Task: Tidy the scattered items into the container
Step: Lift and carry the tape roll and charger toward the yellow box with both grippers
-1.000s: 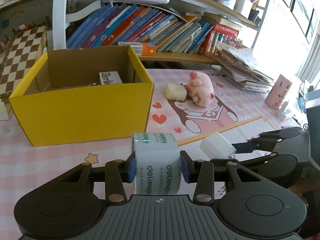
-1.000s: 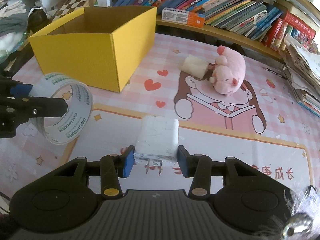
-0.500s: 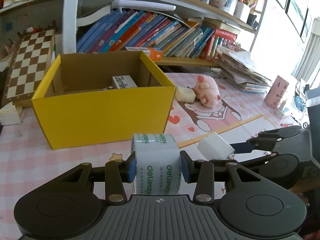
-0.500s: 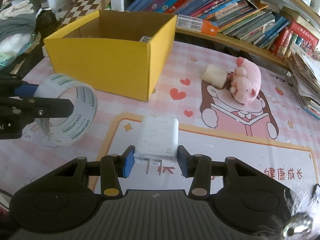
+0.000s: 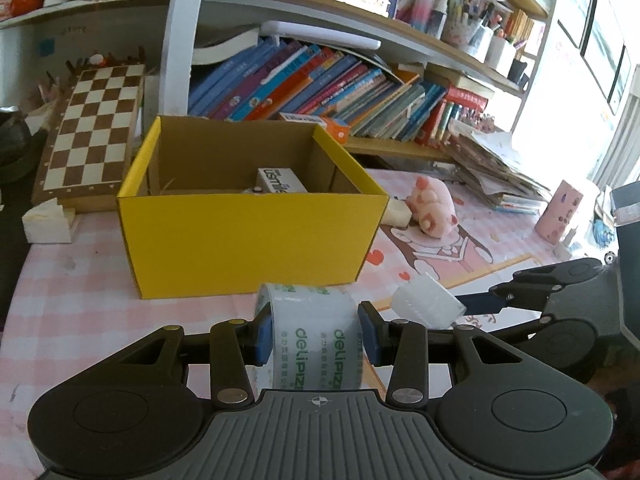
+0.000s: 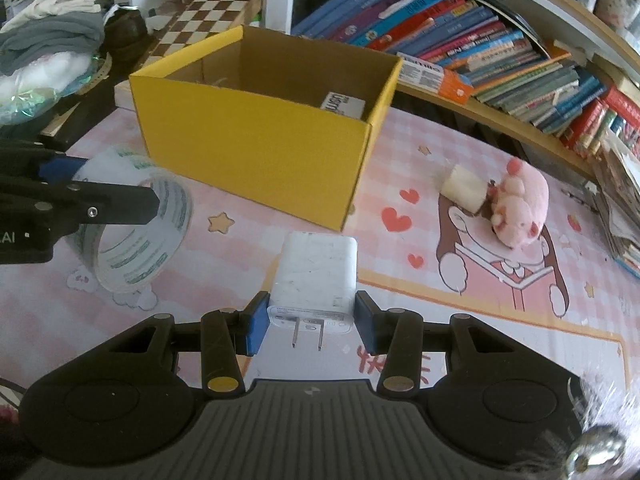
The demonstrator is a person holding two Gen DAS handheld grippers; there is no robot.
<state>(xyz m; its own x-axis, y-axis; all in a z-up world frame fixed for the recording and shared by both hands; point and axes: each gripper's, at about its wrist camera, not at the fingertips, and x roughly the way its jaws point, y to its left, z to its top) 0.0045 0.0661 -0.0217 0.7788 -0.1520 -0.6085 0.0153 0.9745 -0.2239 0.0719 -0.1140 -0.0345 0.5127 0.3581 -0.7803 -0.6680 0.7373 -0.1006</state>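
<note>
We hold the left gripper [image 5: 316,336] with its jaws pinching a tape roll [image 5: 314,340], the blue pads pressed on the roll's two flat sides. The roll is clear with green print and hangs clear of the table [image 5: 72,280], just in front of the box [image 5: 248,240].

Our right gripper [image 6: 306,326] has its jaws clamped on a white charger [image 6: 316,276], gripped at its plug end, with the two prongs pointing back toward the camera. It too is off the table, above the pink mat [image 6: 460,320]. In the left view the charger [image 5: 426,306] sits just right of the tape; in the right view the tape [image 6: 136,232] is to the left, near the box's front corner.

The box [image 6: 256,136] is yellow outside, plain cardboard inside, open at the top. A small white carton [image 5: 280,180] with dark lettering lies at the bottom, toward the back right. We can make out little else in there.

On the mat to the right of the box lie a pink plush pig [image 6: 518,204] and a pale block [image 6: 464,188] touching the pig's snout end. Behind the box, a chessboard [image 5: 92,128] leans at the left and a row of books [image 5: 320,92] fills the shelf.
</note>
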